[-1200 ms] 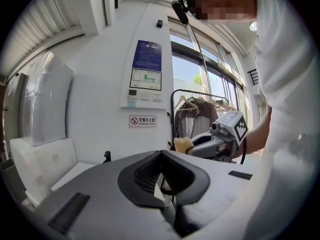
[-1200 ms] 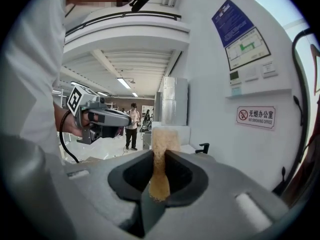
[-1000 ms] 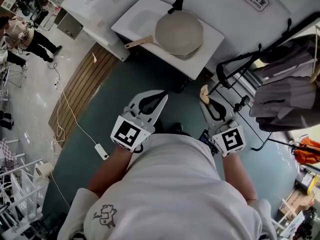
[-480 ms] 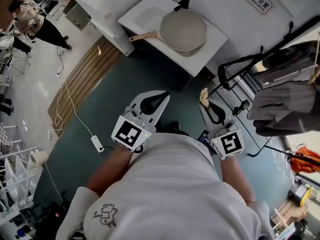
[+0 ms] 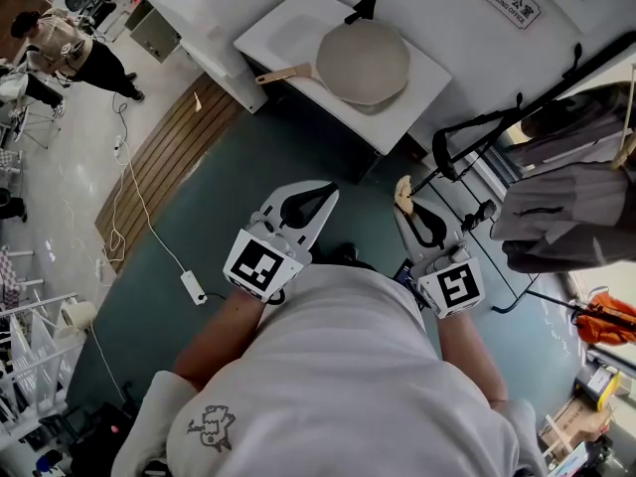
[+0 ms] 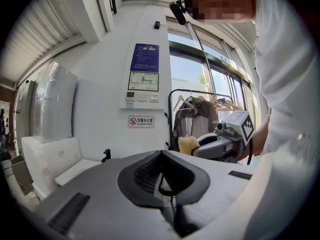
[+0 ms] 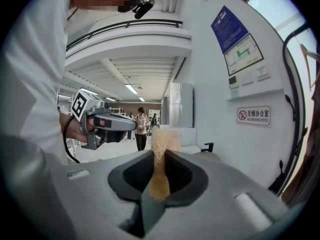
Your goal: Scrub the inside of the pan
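Overhead, in the head view, we see the pan (image 5: 363, 63) lying on the white counter (image 5: 283, 28), with teal floor (image 5: 248, 167) beside that counter. Our left gripper view shows the left gripper (image 6: 161, 154) pinched together, empty. Our right gripper view shows the right gripper (image 7: 159, 156) clamping a tan sponge (image 7: 162, 138).

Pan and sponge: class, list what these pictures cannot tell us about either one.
1. Head view: the pan is too small to tell whether its inside is clean or dirty.
2. Right gripper view: only an edge of the sponge shows; the right gripper's jaws cover its faces.
3. Left gripper view: the left gripper's own body hides the pan.
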